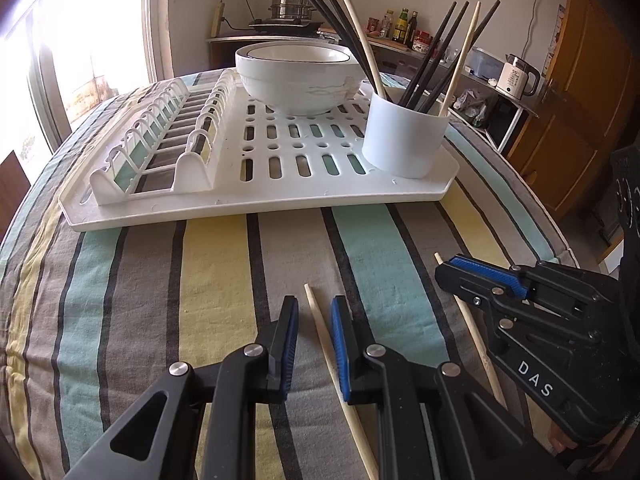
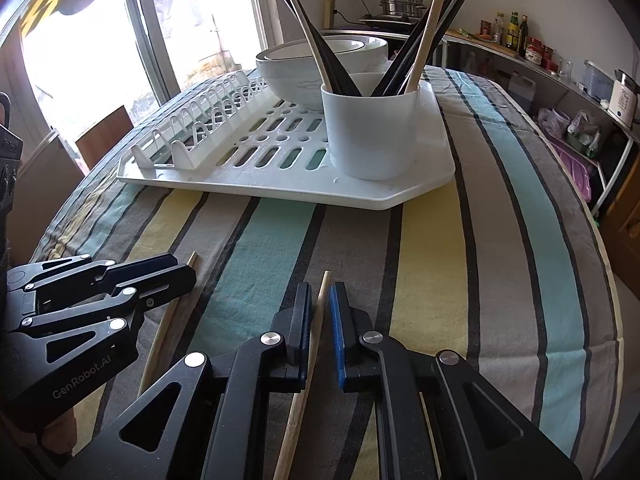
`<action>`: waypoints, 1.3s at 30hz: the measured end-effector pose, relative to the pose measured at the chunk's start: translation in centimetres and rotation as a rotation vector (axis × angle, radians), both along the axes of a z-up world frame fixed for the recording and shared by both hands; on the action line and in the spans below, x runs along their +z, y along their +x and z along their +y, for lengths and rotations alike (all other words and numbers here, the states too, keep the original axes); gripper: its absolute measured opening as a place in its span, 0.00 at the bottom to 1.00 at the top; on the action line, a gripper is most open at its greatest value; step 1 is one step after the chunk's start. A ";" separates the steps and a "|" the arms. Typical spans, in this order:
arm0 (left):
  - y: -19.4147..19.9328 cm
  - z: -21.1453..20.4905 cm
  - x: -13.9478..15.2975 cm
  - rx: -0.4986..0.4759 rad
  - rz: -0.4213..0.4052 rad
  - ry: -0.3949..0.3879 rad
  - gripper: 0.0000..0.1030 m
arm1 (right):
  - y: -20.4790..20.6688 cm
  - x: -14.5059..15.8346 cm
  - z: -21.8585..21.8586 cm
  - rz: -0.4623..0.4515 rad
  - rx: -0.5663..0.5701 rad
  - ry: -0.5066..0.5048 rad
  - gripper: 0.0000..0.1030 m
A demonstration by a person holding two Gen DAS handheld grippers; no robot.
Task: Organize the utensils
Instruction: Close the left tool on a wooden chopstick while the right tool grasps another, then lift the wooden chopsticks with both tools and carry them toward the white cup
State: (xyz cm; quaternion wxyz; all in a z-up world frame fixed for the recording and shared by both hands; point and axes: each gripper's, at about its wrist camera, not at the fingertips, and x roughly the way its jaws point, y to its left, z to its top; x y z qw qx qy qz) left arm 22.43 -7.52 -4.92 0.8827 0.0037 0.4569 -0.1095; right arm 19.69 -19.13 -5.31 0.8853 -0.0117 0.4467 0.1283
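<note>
Two bamboo chopsticks lie on the striped tablecloth. My left gripper (image 1: pixel 314 306) is open, its jaws on either side of one chopstick (image 1: pixel 320 328) without touching it. My right gripper (image 2: pixel 320 294) is open with a narrow gap around the other chopstick (image 2: pixel 316 328); the left pad looks close to it. In the left wrist view the right gripper (image 1: pixel 452 266) sits over that second chopstick (image 1: pixel 476 336). A white cup (image 1: pixel 404 136) (image 2: pixel 370 128) on the white drying rack (image 1: pixel 320 196) (image 2: pixel 280 188) holds several black and bamboo chopsticks.
Stacked white bowls (image 1: pixel 296 76) (image 2: pixel 296 68) sit on the back of the rack, a plate-slot section (image 1: pixel 160 136) at its left. The table edge (image 2: pixel 616 300) curves at the right. Shelves with bottles and a kettle (image 1: pixel 518 76) stand behind.
</note>
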 end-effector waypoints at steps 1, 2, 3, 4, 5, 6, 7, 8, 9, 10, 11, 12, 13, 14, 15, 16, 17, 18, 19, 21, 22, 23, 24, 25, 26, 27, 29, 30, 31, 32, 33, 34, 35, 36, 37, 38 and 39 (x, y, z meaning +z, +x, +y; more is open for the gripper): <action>0.0 -0.2 0.0 -0.003 -0.005 0.014 0.16 | 0.0 0.0 0.1 -0.002 0.001 -0.009 0.06; -0.1 -0.4 -0.1 -0.007 -0.011 0.025 0.16 | 0.0 0.0 0.1 -0.003 0.002 -0.014 0.06; -0.1 -0.5 -0.1 -0.009 -0.018 0.034 0.16 | 0.0 0.0 0.1 -0.004 0.003 -0.015 0.06; -0.2 -0.6 -0.1 -0.009 -0.023 0.039 0.16 | 0.0 0.0 0.1 -0.005 0.004 -0.015 0.06; -0.2 -0.7 -0.1 -0.011 -0.027 0.043 0.16 | -0.1 0.0 0.1 -0.006 0.004 -0.013 0.05; -0.2 -0.7 -0.1 -0.011 -0.029 0.047 0.16 | 0.0 0.0 0.0 -0.005 0.004 -0.008 0.05; -0.1 -0.7 -0.1 -0.009 -0.030 0.046 0.13 | 0.0 0.0 0.0 -0.005 0.003 -0.003 0.04; -0.1 -0.7 -0.1 -0.005 -0.032 0.048 0.08 | -0.1 0.0 -0.1 -0.006 0.000 0.001 0.04; 0.0 -0.6 -0.1 -0.001 -0.033 0.051 0.06 | 0.0 0.1 -0.2 -0.006 -0.002 0.006 0.04; 0.0 -0.5 -0.1 -0.001 -0.032 0.045 0.06 | -0.1 0.2 -0.3 -0.009 -0.003 0.012 0.04; 0.1 -0.3 -0.1 -0.002 -0.029 0.039 0.06 | -0.1 0.3 -0.4 -0.012 -0.004 0.020 0.04; 0.2 -0.3 -0.1 -0.003 -0.027 0.038 0.06 | -0.2 0.5 -0.5 -0.016 -0.004 0.025 0.04; 0.2 -0.3 -0.1 -0.005 -0.025 0.035 0.06 | -0.2 0.6 -0.5 -0.020 -0.005 0.030 0.04; 0.2 -0.2 -0.1 -0.009 -0.023 0.028 0.05 | -0.3 0.8 -0.5 -0.024 -0.004 0.036 0.04; 0.2 -0.2 0.1 -0.013 -0.024 0.022 0.05 | -0.3 1.0 -0.6 -0.029 -0.003 0.044 0.04; 0.1 -0.2 0.3 -0.017 -0.029 0.020 0.04 | -0.4 1.3 -0.7 -0.036 -0.002 0.050 0.04; 0.0 -0.3 0.6 -0.021 -0.039 0.020 0.04 | -0.5 1.6 -0.7 -0.045 -0.002 0.055 0.04; -0.1 -0.3 1.0 -0.025 -0.049 0.017 0.04 | -0.6 2.0 -0.8 -0.055 -0.002 0.061 0.04; -0.2 -0.2 1.4 -0.030 -0.058 0.012 0.04 | -0.7 2.4 -0.9 -0.065 -0.003 0.069 0.04; -0.4 -0.2 2.5 -0.038 -0.083 0.006 0.04 | -0.9 3.3 -1.1 -0.087 -0.004 0.080 0.04; -0.5 -0.1 3.1 -0.042 -0.098 0.004 0.04 | -1.0 3.7 -1.2 -0.100 -0.003 0.086 0.04; -0.6 0.0 3.6 -0.045 -0.111 0.000 0.04 | -1.1 4.2 -1.3 -0.114 -0.002 0.092 0.04; -0.6 0.0 4.2 -0.050 -0.123 -0.007 0.04 | -1.3 4.7 -1.4 -0.126 -0.003 0.096 0.04; -0.8 0.2 4.9 -0.054 -0.136 -0.014 0.04 | -1.4 5.3 -1.5 -0.140 -0.005 0.100 0.04; -0.8 0.3 5.6 -0.057 -0.151 -0.022 0.04 | -1.6 5.8 -1.6 -0.155 -0.007 0.105 0.04; -1.0 0.5 6.3 -0.058 -0.168 -0.028 0.04 | -1.7 6.4 -1.8 -0.170 -0.007 0.112 0.04; -1.1 0.8 7.7 -0.060 -0.204 -0.040 0.04 | -2.1 7.7 -2.0 -0.203 -0.010 0.120 0.04; -1.3 1.0 8.5 -0.061 -0.222 -0.047 0.04 | -2.3 8.3 -2.1 -0.220 -0.012 0.125 0.04; -1.4 1.1 9.3 -0.063 -0.239 -0.055 0.04 | -2.5 8.9 -2.2 -0.237 -0.014 0.130 0.04; -1.6 1.3 10.0 -0.064 -0.258 -0.061 0.04 | -2.7 9.5 -2.3 -0.255 -0.016 0.135 0.04; -1.7 1.5 10.6 -0.065 -0.275 -0.067 0.04 | -2.8 10.0 -2.6 -0.272 -0.017 0.139 0.04; -1.8 1.6 11.2 -0.065 -0.289 -0.074 0.04 | -3.1 10.6 -2.7 -0.287 -0.018 0.143 0.04; -1.9 1.7 11.7 -0.067 -0.302 -0.081 0.04 | -3.3 11.0 -2.7 -0.302 -0.020 0.147 0.04; -2.1 1.9 12.2 -0.069 -0.313 -0.088 0.04 | -3.5 11.5 -2.8 -0.315 -0.021 0.149 0.04; -2.4 2.0 12.7 -0.070 -0.324 -0.095 0.04 | -3.7 11.9 -2.8 -0.328 -0.022 0.150 0.04; -2.6 2.1 13.1 -0.071 -0.335 -0.101 0.04 | -3.8 12.3 -2.9 -0.339 -0.022 0.152 0.04; -2.9 2.2 13.5 -0.071 -0.345 -0.107 0.04 | -4.1 12.6 -3.0 -0.349 -0.022 0.154 0.04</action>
